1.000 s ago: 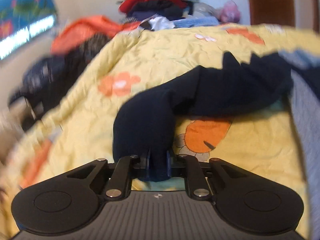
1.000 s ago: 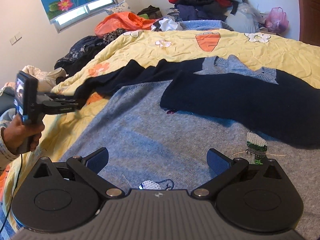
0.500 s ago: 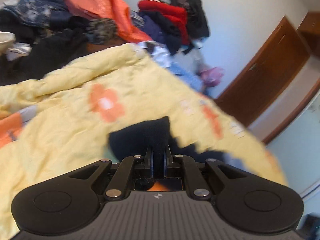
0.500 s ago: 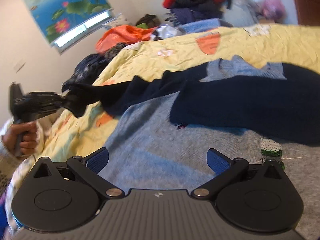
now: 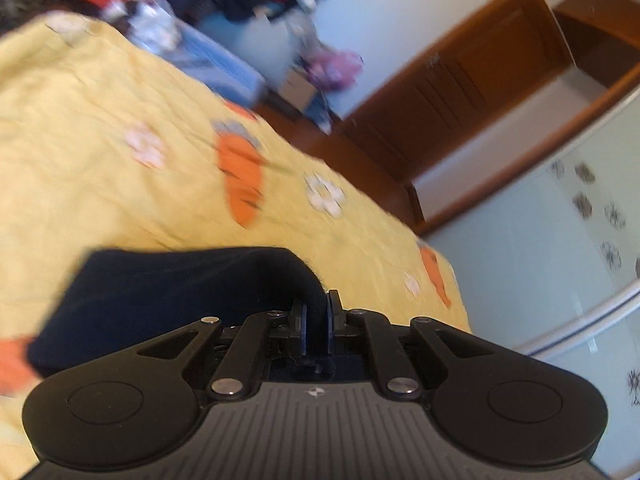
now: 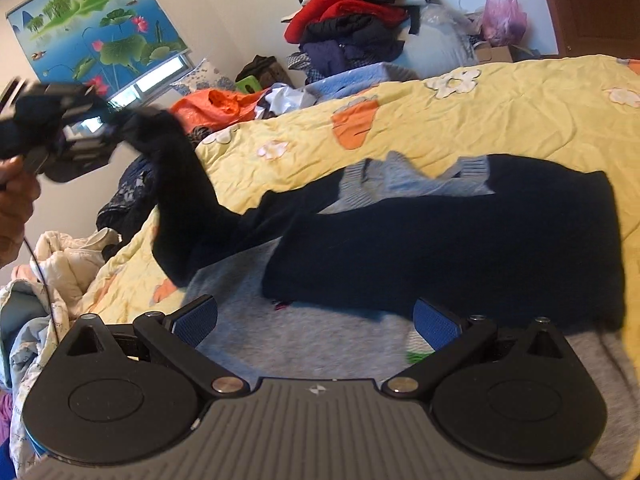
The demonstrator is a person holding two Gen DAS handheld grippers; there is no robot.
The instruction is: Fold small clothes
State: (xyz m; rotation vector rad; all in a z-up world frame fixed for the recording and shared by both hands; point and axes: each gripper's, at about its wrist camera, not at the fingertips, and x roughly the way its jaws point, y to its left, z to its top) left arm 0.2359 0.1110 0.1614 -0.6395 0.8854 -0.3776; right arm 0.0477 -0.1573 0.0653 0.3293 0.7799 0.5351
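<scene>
Navy knit, the sweater (image 6: pixel 440 248) lies across the yellow quilt (image 6: pixel 520 120) with its grey-blue collar (image 6: pixel 408 184) up and one sleeve (image 6: pixel 180 184) lifted off the bed. The right wrist view alone shows this whole: the sleeve rises to the left gripper (image 6: pixel 116 128), held in a hand (image 6: pixel 14 200) at the frame's left edge, with a lotus picture (image 6: pixel 96 36) and a heap of clothes (image 6: pixel 352 20) behind. The left wrist view shows only the sleeve end (image 5: pixel 168 292) pinched tight between the closed left gripper (image 5: pixel 315 322), plus a wooden door (image 5: pixel 472 92). The right gripper (image 6: pixel 316 320) hovers with its fingers (image 6: pixel 196 318) spread wide over the sweater's grey part, gripping nothing
</scene>
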